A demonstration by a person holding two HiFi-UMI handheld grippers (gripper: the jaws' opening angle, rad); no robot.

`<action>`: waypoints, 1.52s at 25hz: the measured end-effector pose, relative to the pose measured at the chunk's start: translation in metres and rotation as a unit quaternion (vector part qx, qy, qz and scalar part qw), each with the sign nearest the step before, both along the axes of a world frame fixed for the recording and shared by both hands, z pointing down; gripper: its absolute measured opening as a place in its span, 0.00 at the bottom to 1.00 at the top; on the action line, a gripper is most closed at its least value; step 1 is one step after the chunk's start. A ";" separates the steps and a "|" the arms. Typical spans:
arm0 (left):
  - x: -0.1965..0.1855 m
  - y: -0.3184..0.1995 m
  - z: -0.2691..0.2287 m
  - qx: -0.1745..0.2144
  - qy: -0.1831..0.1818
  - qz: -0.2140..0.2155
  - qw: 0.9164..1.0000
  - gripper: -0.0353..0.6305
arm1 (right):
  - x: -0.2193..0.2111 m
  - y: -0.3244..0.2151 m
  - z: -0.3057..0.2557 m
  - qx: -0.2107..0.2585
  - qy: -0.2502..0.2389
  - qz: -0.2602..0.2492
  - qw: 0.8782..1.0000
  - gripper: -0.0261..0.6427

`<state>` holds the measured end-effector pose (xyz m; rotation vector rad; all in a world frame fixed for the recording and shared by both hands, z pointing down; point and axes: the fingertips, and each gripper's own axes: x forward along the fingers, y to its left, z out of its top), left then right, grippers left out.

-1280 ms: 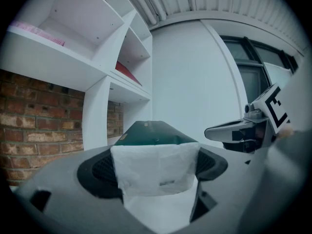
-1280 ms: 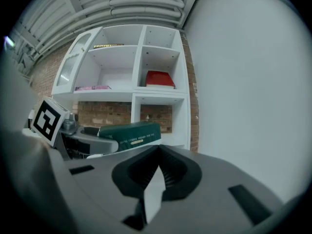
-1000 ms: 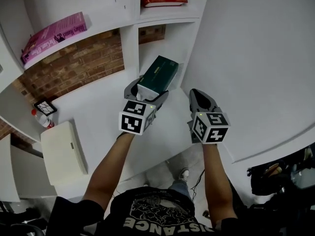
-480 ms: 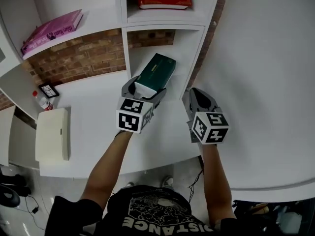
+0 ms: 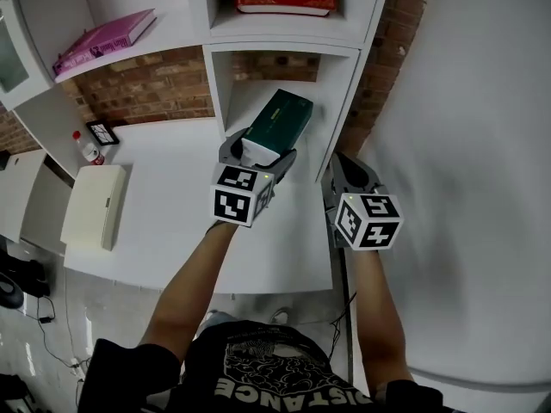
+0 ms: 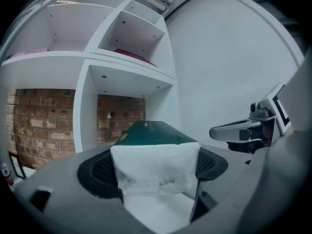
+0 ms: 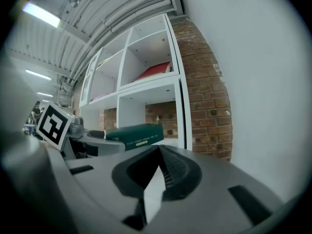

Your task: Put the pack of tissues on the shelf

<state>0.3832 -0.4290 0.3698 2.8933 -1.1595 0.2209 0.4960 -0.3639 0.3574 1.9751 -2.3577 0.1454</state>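
Head view: left gripper [image 5: 258, 153] clamped on the near white end of the pack of tissues [image 5: 281, 119]. The pack points toward 1 o'clock, far end at the mouth of the lower shelf bay [image 5: 340, 110], likely not set down yet. Right gripper [image 5: 347, 166] at its 3 o'clock, jaws together, empty. Risks: end-only grip lets the pack droop or twist out; far corner clips the bay's side wall; early release drops it on the counter [image 5: 164, 179].
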 end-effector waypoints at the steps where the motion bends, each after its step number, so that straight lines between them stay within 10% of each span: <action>1: 0.003 -0.002 0.000 -0.001 0.000 -0.004 1.000 0.71 | 0.003 -0.001 0.000 0.000 -0.001 -0.006 1.000 0.05; 38: 0.081 -0.098 0.014 -0.020 -0.021 -0.057 0.998 0.76 | 0.023 -0.052 0.017 -0.008 -0.009 -0.074 0.997 0.05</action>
